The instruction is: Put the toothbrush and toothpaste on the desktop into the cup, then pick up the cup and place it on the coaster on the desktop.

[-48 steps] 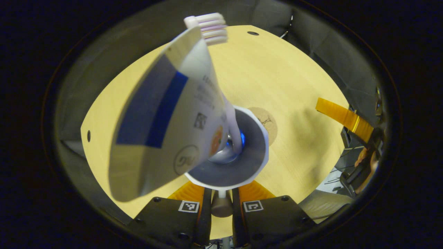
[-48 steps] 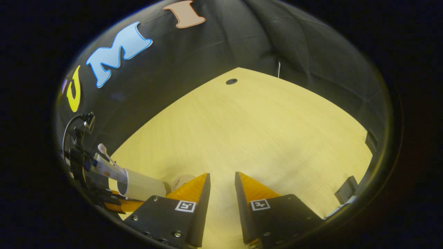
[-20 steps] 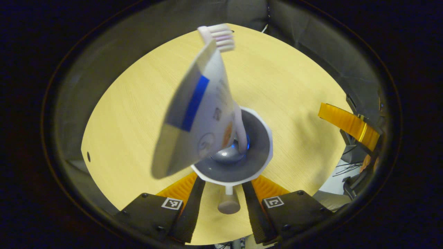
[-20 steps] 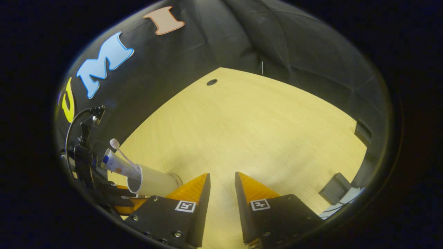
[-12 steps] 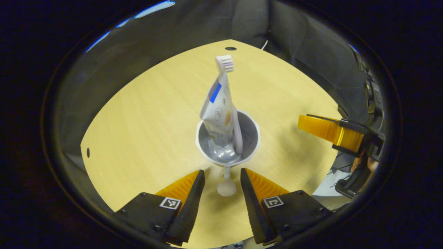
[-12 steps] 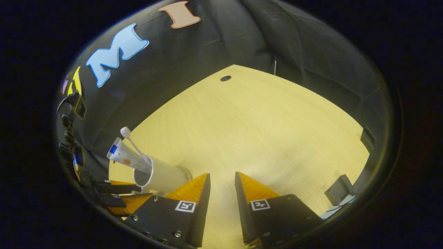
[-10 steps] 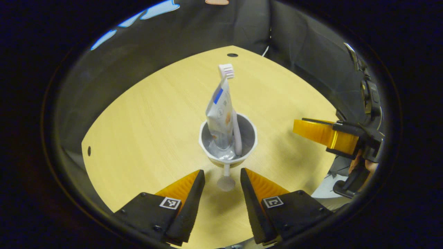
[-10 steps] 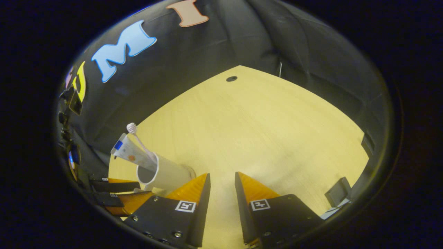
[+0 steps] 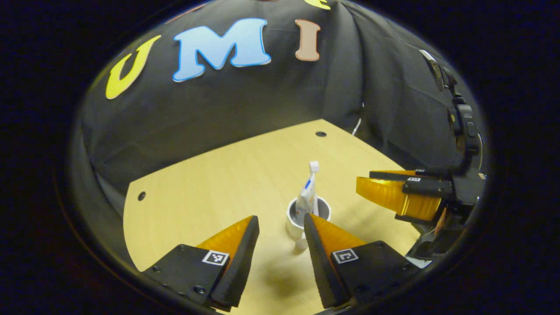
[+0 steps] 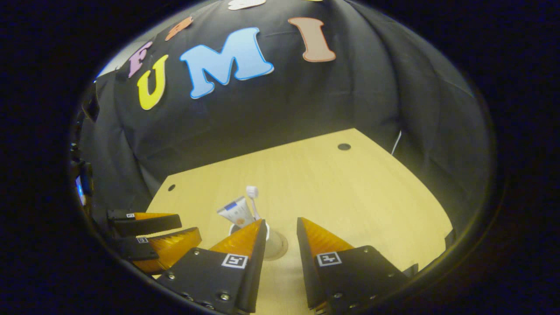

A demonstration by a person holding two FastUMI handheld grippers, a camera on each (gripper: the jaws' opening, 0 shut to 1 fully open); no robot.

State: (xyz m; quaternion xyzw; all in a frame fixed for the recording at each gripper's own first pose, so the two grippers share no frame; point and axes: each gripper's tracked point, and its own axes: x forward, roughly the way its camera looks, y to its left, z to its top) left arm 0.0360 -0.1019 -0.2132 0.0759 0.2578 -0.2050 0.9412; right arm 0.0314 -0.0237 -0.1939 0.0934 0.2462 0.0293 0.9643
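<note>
From where I sit the job reads as all but finished: the cup [image 9: 307, 217] stands upright on the desktop [image 9: 210, 197] with nothing gripping it, so I judge I'm in the closing stage, with both tools clear of it. My left gripper [image 9: 280, 227] is open, its fingers spread with a clear gap and nothing between them; in the left gripper view the cup sits just past the tips, at about 1 o'clock from that gap. The right gripper [image 10: 280, 229] is likewise parted and empty, and in the right gripper view the cup pokes out from behind its left finger at about 11 o'clock. Inside the cup are the toothpaste tube [image 10: 236, 211], leaning, and the toothbrush [image 10: 252, 199], bristle head up, standing beside it; both stick out well above the rim. A pale disc shows under the cup's base in the right gripper view, which I take to be the coaster [image 10: 280, 249], though I can't tell how well the cup is centred on it. If it is seated, the next move only calls for keeping both grippers away from the tall, top-heavy contents so nothing gets tipped.
</note>
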